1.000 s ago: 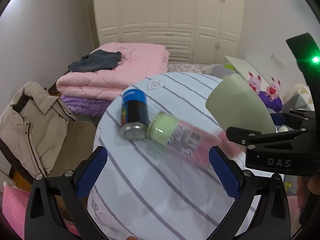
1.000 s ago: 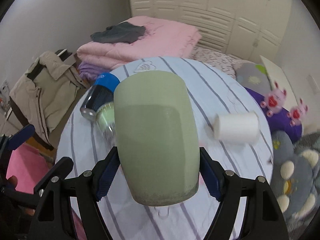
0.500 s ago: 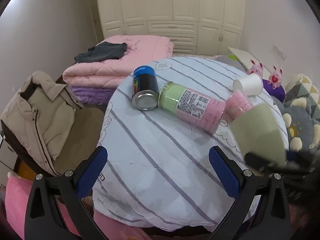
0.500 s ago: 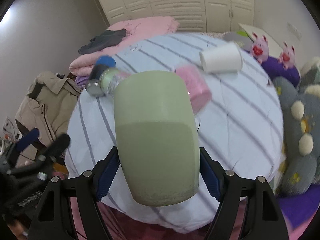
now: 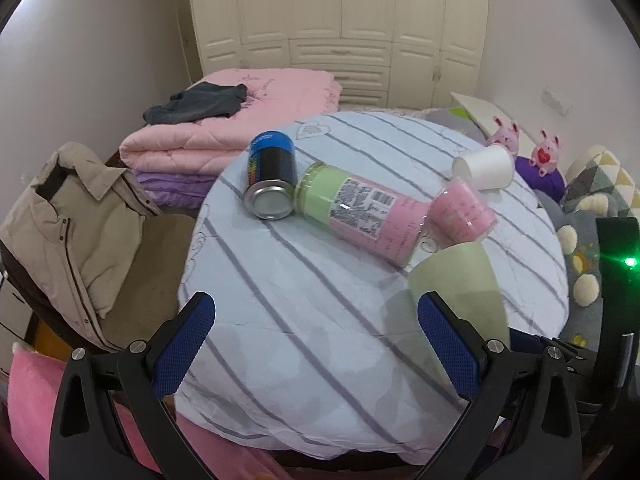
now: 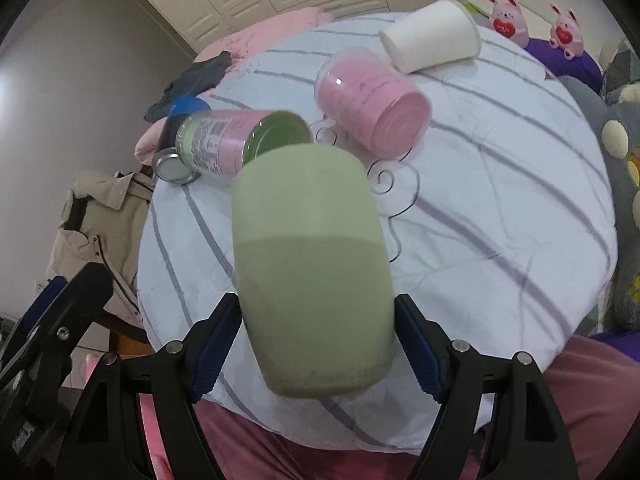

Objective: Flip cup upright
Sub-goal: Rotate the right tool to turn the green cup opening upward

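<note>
My right gripper [image 6: 318, 350] is shut on a pale green cup [image 6: 308, 268], its blue pads against the cup's two sides. The cup is held tilted over the near edge of the round table [image 6: 500, 208], its far end pointing away from me; whether it touches the cloth I cannot tell. It also shows in the left wrist view [image 5: 460, 292], at the table's right front. My left gripper [image 5: 320, 344] is open and empty, low at the table's near edge.
On the striped cloth lie a blue can [image 5: 270, 178], a green and pink bottle [image 5: 360, 212], a pink cup [image 5: 464, 216] and a white paper cup [image 5: 484, 166], all on their sides. A chair with a beige jacket [image 5: 72, 220] stands left. Folded pink quilts [image 5: 232, 128] lie behind.
Both grippers have pulled back toward the near edge of the table. The right gripper has carried the green cup lower and nearer, from above the table's middle to its front edge.
</note>
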`<action>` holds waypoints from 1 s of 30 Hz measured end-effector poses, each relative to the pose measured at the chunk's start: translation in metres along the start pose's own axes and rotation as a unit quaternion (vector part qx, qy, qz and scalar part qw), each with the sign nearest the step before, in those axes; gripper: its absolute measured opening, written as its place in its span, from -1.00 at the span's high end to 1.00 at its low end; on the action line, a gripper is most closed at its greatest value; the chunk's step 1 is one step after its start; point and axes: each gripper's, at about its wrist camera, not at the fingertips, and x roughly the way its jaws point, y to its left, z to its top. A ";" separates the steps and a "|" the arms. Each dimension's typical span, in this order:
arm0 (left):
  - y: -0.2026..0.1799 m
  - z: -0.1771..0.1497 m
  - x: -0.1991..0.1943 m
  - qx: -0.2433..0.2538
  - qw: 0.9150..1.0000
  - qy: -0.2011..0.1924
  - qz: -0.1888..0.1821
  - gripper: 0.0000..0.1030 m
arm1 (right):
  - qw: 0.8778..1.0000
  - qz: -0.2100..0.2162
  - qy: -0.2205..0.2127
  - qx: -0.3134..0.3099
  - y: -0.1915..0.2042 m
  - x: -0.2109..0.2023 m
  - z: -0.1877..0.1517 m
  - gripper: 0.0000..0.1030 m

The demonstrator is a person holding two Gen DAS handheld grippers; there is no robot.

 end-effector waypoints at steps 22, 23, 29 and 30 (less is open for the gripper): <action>-0.094 0.011 0.058 -0.012 0.993 0.112 -0.045 -0.99 | 0.986 -0.045 0.031 -0.156 -0.048 -0.047 0.019 -0.55; -0.097 0.011 0.061 -0.011 0.992 0.116 -0.041 -0.99 | 0.986 -0.045 0.034 -0.159 -0.050 -0.044 0.020 -0.55; -0.104 0.012 0.077 -0.011 0.989 0.141 -0.040 -0.99 | 0.983 -0.036 0.049 -0.176 -0.053 -0.035 0.021 -0.55; -0.104 0.012 0.079 -0.012 0.989 0.145 -0.042 -0.99 | 0.982 -0.034 0.050 -0.177 -0.053 -0.034 0.021 -0.55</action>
